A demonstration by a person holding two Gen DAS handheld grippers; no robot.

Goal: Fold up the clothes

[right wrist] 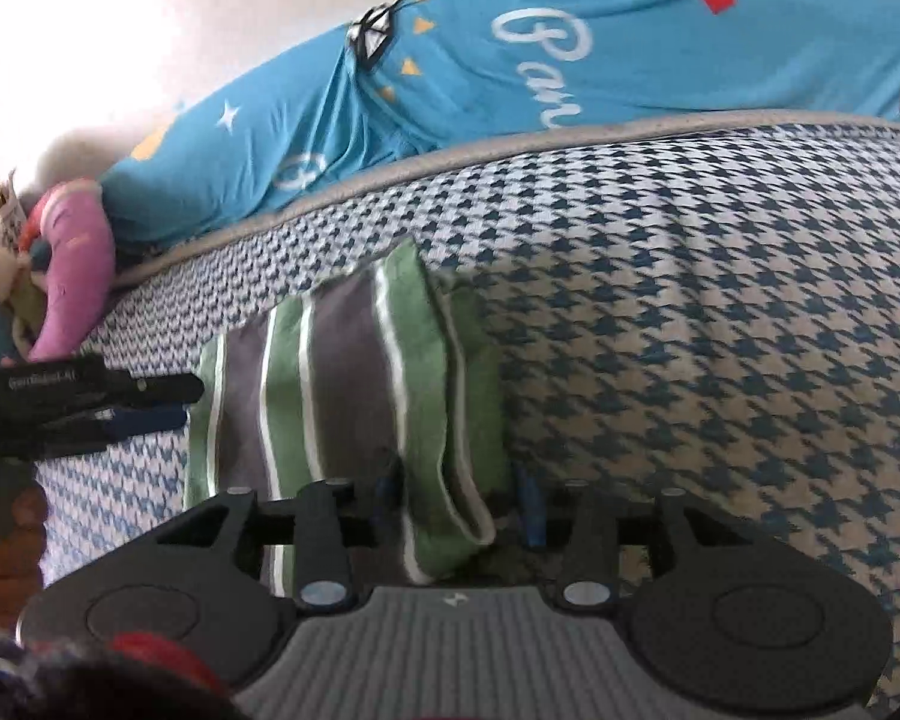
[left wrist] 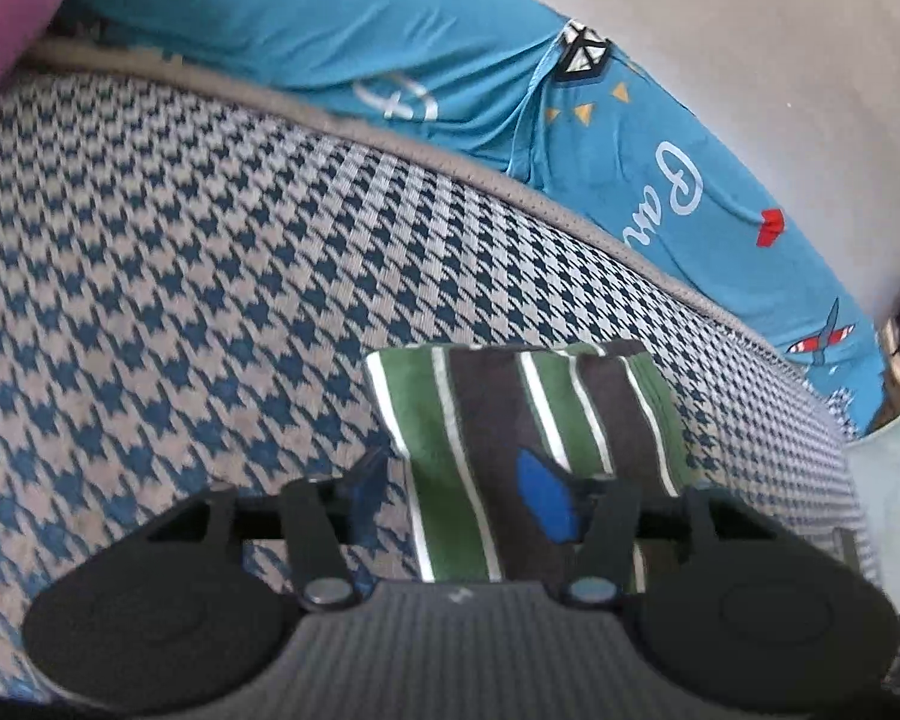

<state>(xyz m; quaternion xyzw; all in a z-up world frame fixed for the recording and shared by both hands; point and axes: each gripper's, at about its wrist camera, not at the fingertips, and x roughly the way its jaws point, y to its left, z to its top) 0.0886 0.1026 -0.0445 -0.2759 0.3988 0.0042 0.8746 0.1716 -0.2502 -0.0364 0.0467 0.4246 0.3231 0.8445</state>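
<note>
A folded green, grey and white striped cloth (left wrist: 510, 420) lies on the houndstooth mattress (left wrist: 180, 270). My left gripper (left wrist: 456, 489) is open over the cloth's near left part: one blue fingertip (left wrist: 546, 498) rests on the fabric, while the other (left wrist: 366, 480) is over the mattress just off the cloth's edge. In the right wrist view the same cloth (right wrist: 342, 372) has its near right folded edge between the spread fingers of my right gripper (right wrist: 457, 501), which is open. The left gripper (right wrist: 183, 402) also shows there, at the cloth's left edge.
A teal printed sheet (left wrist: 330, 30) (right wrist: 510, 72) hangs behind the mattress's grey piped edge (left wrist: 450, 162), with a pale wall (left wrist: 780, 60) beyond. A pink soft toy (right wrist: 72, 276) and other toys lie at the far left corner. A hand (right wrist: 0, 546) holds the left gripper.
</note>
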